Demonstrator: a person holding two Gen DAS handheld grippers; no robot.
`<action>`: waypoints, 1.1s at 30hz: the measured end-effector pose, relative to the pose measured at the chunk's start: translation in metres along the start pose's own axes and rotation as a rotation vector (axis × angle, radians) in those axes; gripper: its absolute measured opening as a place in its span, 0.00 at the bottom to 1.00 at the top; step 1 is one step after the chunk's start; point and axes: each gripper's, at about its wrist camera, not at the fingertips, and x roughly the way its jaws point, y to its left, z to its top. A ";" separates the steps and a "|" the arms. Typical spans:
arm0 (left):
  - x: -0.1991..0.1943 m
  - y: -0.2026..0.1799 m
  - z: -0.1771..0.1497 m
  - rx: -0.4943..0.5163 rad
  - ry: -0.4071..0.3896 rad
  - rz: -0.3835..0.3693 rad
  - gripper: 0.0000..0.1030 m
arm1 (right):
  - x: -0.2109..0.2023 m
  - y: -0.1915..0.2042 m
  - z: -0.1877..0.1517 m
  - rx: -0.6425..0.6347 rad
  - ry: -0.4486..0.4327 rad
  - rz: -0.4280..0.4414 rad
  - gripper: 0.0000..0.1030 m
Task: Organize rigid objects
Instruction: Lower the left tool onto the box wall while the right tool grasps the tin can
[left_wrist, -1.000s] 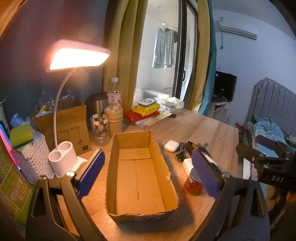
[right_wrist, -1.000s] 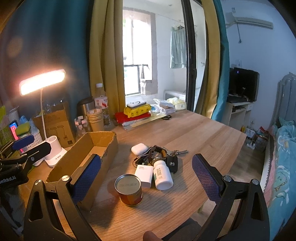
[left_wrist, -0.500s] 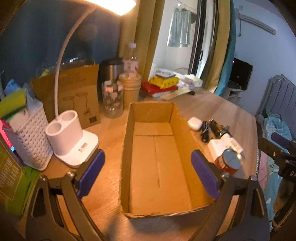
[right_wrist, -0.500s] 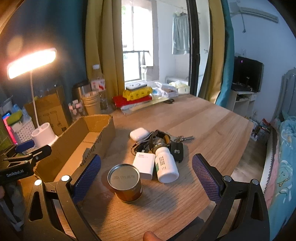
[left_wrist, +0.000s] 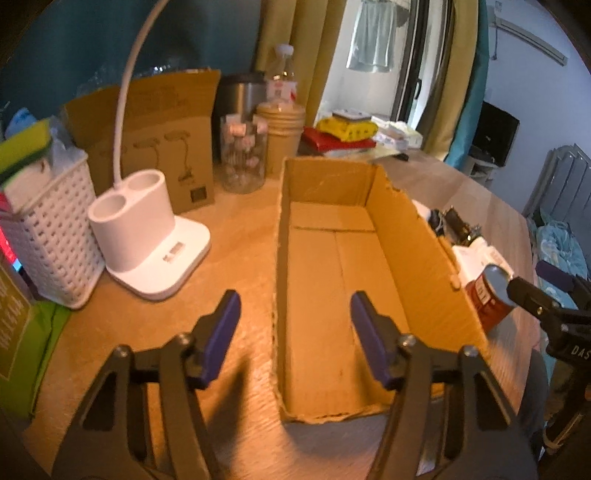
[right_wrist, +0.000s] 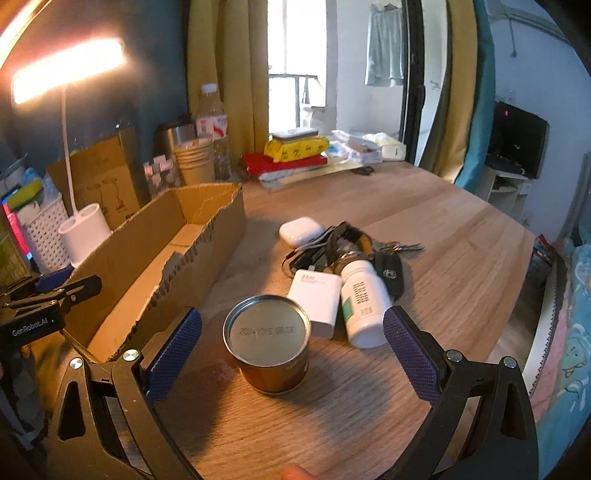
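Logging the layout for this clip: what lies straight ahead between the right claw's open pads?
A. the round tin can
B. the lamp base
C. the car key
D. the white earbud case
A: in the right wrist view the round tin can stands upright on the table between the pads of the right claw, which touch nothing.

The cardboard box (left_wrist: 343, 280) is left open at the top, its floor bare, and bare table (right_wrist: 443, 229) is seen beyond the clutter. Access on its left is narrowed by the lamp base (left_wrist: 147, 240) and white basket (left_wrist: 51, 229). On its right, the passage is crowded by the tin can (right_wrist: 267, 338), charger (right_wrist: 317, 301) and pill bottle (right_wrist: 364, 302).
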 end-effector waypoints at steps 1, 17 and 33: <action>0.002 0.000 -0.001 0.000 0.012 -0.004 0.52 | 0.003 0.001 -0.001 -0.005 0.007 0.000 0.97; 0.004 -0.001 -0.008 -0.006 0.023 -0.041 0.16 | 0.024 0.013 -0.012 -0.040 0.041 0.027 0.97; 0.004 0.004 -0.011 -0.033 0.003 -0.052 0.14 | 0.035 0.013 -0.017 -0.045 0.058 0.018 0.55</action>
